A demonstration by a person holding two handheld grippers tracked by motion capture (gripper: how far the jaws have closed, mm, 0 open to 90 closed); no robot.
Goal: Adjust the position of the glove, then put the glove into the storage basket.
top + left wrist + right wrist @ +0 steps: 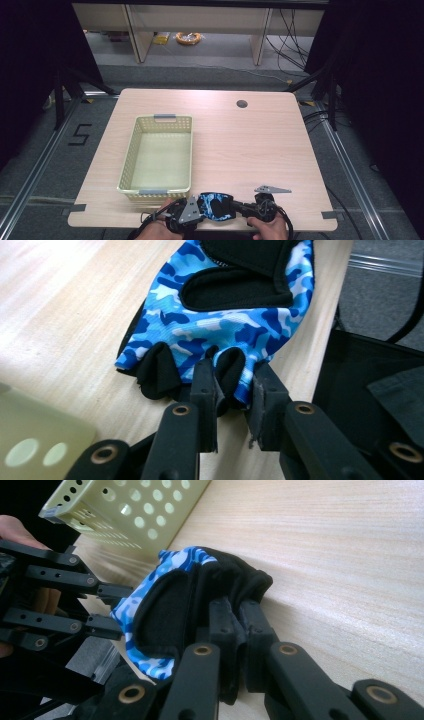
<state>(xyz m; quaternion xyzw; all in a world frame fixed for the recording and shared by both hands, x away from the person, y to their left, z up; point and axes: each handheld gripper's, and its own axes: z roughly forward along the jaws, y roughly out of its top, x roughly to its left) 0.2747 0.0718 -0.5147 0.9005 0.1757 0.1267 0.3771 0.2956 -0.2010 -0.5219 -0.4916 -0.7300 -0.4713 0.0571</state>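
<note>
Both grippers, left (199,212) and right (243,208), are pinching the glove (216,206); basket (159,152) probably lying at eleven o'clock.

Both grippers are black. The left gripper (200,212) carries a grey three-cornered plate with small screws; the right gripper (240,207) has one too. Their linked jaw arms turn on brass-coloured rivets, and black cables trail behind.
</note>
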